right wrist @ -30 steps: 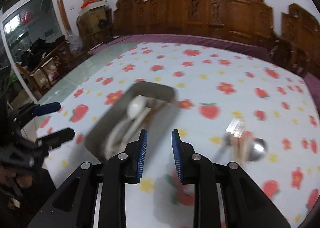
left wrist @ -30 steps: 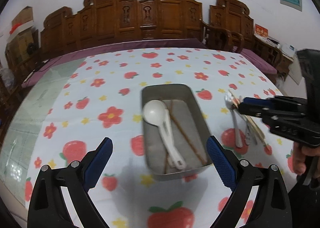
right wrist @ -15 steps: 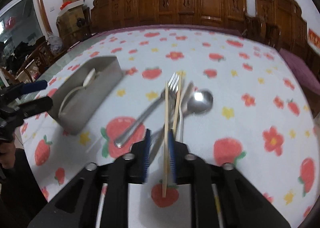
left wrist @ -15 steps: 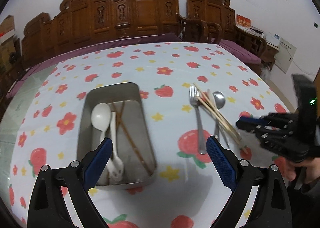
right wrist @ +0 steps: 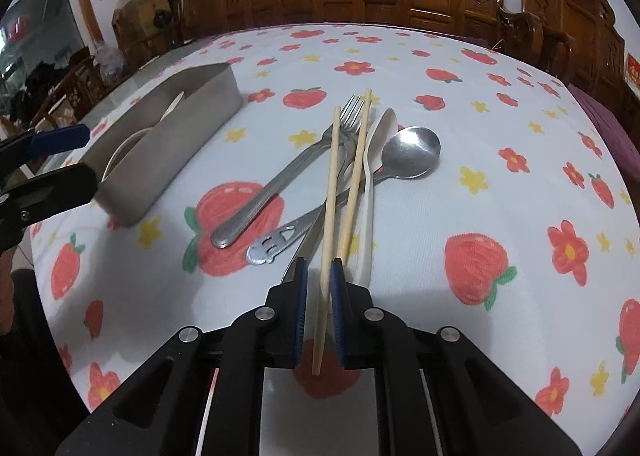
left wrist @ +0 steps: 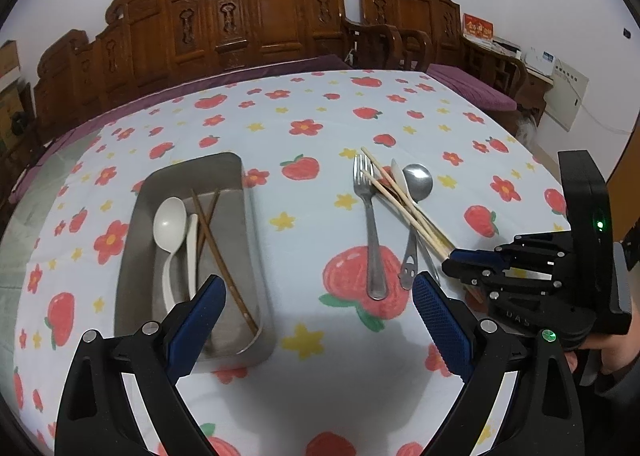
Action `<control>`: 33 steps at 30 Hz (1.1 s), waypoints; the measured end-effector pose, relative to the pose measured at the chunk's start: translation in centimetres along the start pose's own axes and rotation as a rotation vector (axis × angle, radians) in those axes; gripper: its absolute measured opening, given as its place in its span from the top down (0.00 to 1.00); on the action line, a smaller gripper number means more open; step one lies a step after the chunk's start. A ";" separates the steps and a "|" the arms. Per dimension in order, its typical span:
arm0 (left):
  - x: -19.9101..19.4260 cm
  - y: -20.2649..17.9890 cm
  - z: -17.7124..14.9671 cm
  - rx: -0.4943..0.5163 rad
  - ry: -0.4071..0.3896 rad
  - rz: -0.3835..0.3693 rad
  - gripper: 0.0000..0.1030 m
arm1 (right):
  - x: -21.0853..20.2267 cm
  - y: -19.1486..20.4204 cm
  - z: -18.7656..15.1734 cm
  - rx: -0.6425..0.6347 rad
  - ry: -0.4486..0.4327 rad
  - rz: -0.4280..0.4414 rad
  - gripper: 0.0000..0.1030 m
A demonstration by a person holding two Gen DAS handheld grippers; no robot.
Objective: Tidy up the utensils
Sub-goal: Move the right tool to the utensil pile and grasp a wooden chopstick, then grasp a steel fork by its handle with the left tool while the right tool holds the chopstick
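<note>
Since a second back right gripper (right wrist: 319, 288) swung off metal tray (right wrist: 160, 144) over to loose pile on the right, jaws closed down onto near end of pale chopstick pair (right wrist: 340, 184); looked clamped, one stick clearly between pads, second maybe. Sticks' long axis ran straight away from gripper, over fork (right wrist: 280, 184), steel spoon (right wrist: 404, 156), white plastic spoon (right wrist: 370, 184). Left gripper (left wrist: 316, 320) wide open, hovered near tray (left wrist: 136, 240), holding nothing. Tray sat far left of pile, so carry goes left.
</note>
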State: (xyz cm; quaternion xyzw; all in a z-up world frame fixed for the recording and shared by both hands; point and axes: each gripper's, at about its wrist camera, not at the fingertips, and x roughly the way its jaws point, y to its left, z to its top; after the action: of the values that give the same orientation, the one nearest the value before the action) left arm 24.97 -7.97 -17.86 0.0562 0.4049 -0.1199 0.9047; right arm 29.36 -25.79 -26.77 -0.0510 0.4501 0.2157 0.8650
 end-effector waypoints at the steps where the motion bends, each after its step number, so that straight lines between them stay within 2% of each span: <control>1: 0.1 -0.2 0.0 0.003 0.002 0.000 0.12 | -0.1 0.1 -0.1 -0.006 0.005 -0.006 0.87; 6: 0.6 -0.8 -0.2 0.009 0.011 0.006 0.12 | 0.1 0.1 -0.3 -0.013 0.034 -0.033 0.87; 9: 0.8 -1.0 -0.1 0.007 0.016 0.010 0.12 | 0.4 0.1 -0.2 -0.016 0.049 -0.060 0.92; 14: 0.9 -1.1 0.0 0.011 0.017 0.018 0.12 | -0.1 -0.3 -0.3 -0.006 0.057 -0.043 0.94; 22: 1.9 -1.6 0.5 0.023 0.021 0.019 0.12 | -3.2 -1.8 0.0 0.071 -0.040 0.019 0.94; 27: 4.1 -2.6 1.3 0.042 0.052 0.006 0.24 | -4.6 -2.9 0.3 0.114 -0.096 0.013 0.94; 33: 7.5 -3.7 2.6 0.079 0.093 -0.001 0.38 | -4.1 -4.2 0.2 0.144 -0.086 -0.008 0.94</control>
State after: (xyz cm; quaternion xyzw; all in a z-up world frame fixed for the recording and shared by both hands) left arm 30.72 -13.38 -21.76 0.0969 0.4414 -0.1336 0.8820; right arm 29.22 -30.87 -23.82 0.0192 0.4268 0.1813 0.8858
